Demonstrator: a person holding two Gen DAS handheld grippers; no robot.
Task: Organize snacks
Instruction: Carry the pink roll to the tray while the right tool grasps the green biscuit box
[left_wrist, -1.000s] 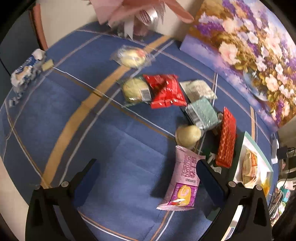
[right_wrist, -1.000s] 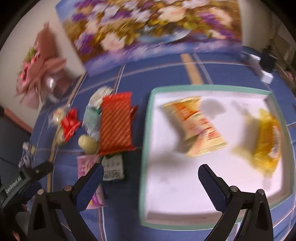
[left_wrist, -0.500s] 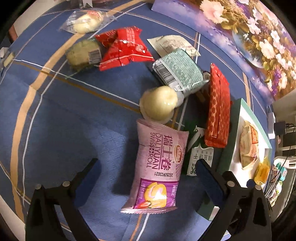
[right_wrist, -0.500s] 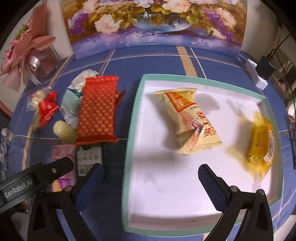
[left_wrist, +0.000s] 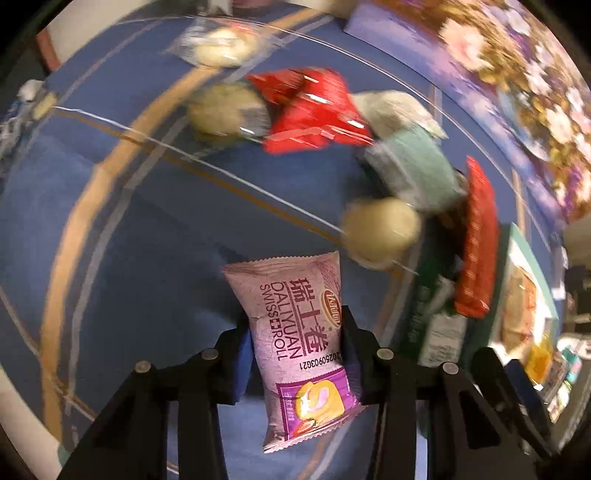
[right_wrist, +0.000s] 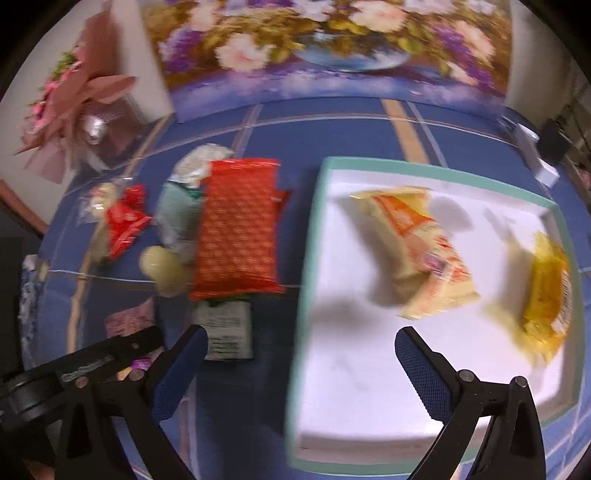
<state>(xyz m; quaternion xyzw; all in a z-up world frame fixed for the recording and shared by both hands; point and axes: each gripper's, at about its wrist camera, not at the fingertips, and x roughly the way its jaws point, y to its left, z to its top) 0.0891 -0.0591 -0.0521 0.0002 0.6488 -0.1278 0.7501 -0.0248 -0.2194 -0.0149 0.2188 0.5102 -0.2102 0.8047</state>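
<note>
The white tray (right_wrist: 314, 258) with its teal rim sits on the right of the blue tablecloth (left_wrist: 147, 221), holding two yellow packs, so it appears to be the collecting place. Left of it lie the loose snacks (left_wrist: 317, 110). The left gripper (left_wrist: 295, 354) clenches the pink Swiss roll pack (left_wrist: 295, 332) near the middle, probably for carrying there, while the right gripper (right_wrist: 295, 354) hangs spread and empty over the tray's near edge.

We see two packets (right_wrist: 413, 254) lying in the tray (right_wrist: 436, 168). Left of it, loose snacks (right_wrist: 236, 229) sit clustered on the tablecloth (right_wrist: 351, 136), with a painting (right_wrist: 325, 48) standing behind.
</note>
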